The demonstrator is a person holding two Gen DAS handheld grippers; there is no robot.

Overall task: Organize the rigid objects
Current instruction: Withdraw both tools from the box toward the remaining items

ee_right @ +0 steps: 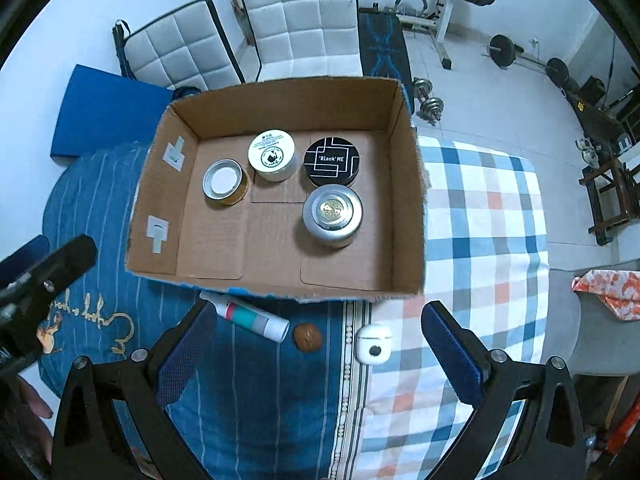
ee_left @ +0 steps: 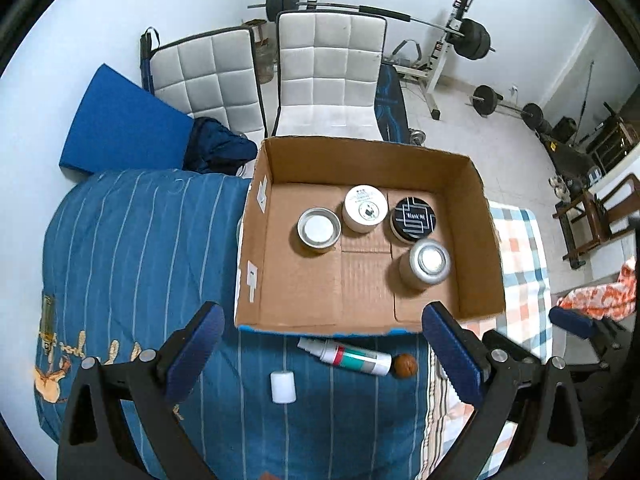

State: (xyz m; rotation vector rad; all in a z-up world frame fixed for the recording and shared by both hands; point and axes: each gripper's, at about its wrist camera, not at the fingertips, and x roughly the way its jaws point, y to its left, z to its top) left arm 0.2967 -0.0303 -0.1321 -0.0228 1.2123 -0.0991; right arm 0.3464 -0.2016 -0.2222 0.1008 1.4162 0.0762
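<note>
White cap [ee_left: 283, 387] lies between open left gripper [ee_left: 324, 356] fingers.

1 cardboard box [ee_right: 406, 184] w/ 4 round containers inside: 1 white-lid jar [ee_right: 273, 155], 1 black "Blank ME" tin [ee_right: 331, 161], 1 silver-lid jar [ee_right: 333, 214], 1 gold jar w/ silver lid [ee_right: 224, 181]. On the bed outside the box: 1 spray bottle [ee_right: 250, 317], 1 brown nut-like ball [ee_right: 307, 337], 1 white earbud case [ee_right: 373, 345], 1 small white cap [ee_left: 283, 387]. Behind: 2 white quilted chairs [ee_right: 300, 20].
</note>
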